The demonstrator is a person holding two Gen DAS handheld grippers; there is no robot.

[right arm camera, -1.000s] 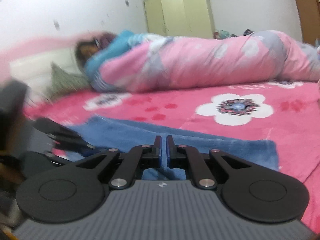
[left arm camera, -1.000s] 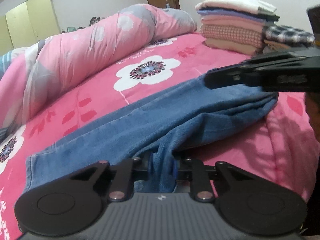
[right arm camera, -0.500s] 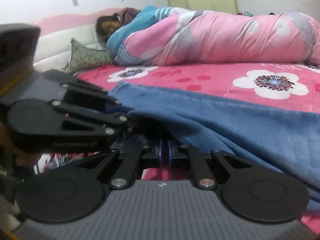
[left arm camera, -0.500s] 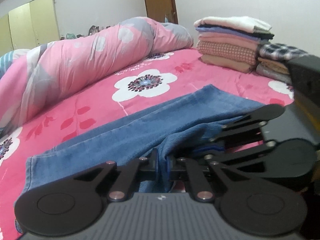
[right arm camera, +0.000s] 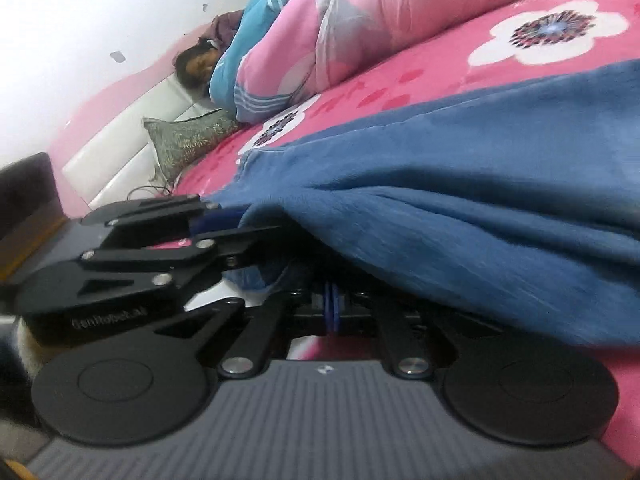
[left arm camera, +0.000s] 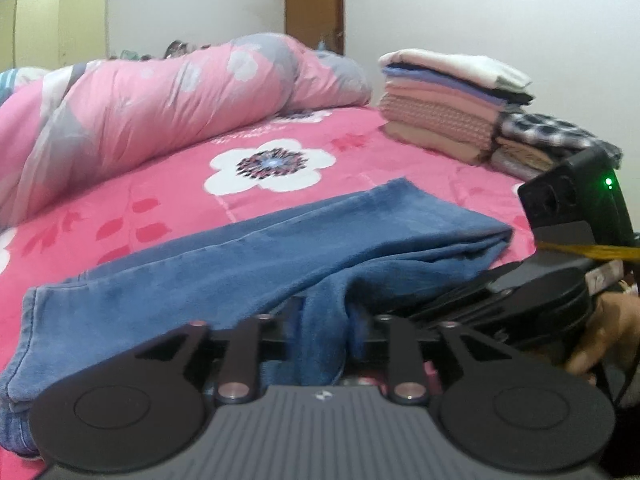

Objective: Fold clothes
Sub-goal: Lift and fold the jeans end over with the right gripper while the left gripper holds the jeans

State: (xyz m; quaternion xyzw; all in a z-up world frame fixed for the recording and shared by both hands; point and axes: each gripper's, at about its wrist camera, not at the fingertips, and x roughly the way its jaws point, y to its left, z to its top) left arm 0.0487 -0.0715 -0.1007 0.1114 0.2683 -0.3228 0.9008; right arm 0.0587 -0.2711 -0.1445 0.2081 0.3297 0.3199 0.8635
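Blue jeans (left arm camera: 280, 256) lie doubled over on the pink flowered bed (left arm camera: 168, 208), with the fold at the right. My left gripper (left arm camera: 324, 320) is shut on a bunched edge of the jeans at the near side. My right gripper (left arm camera: 452, 300) comes in low from the right, close beside the left one, its tips hidden under the denim. In the right wrist view the right gripper (right arm camera: 332, 304) has its blue pads pressed together under the draped jeans (right arm camera: 480, 184). The left gripper (right arm camera: 224, 220) shows there at the left, clamped on the cloth's edge.
A stack of folded clothes (left arm camera: 444, 108) sits at the bed's far right. A rolled pink quilt (left arm camera: 160, 108) runs along the far side, covering a person (right arm camera: 200, 64) at the headboard. A patterned cushion (right arm camera: 188, 140) lies near it. A hand (left arm camera: 608, 336) holds the right gripper.
My right gripper has come down from above the jeans to beside the left gripper, carrying the denim over into a fold. The left gripper has kept its hold.
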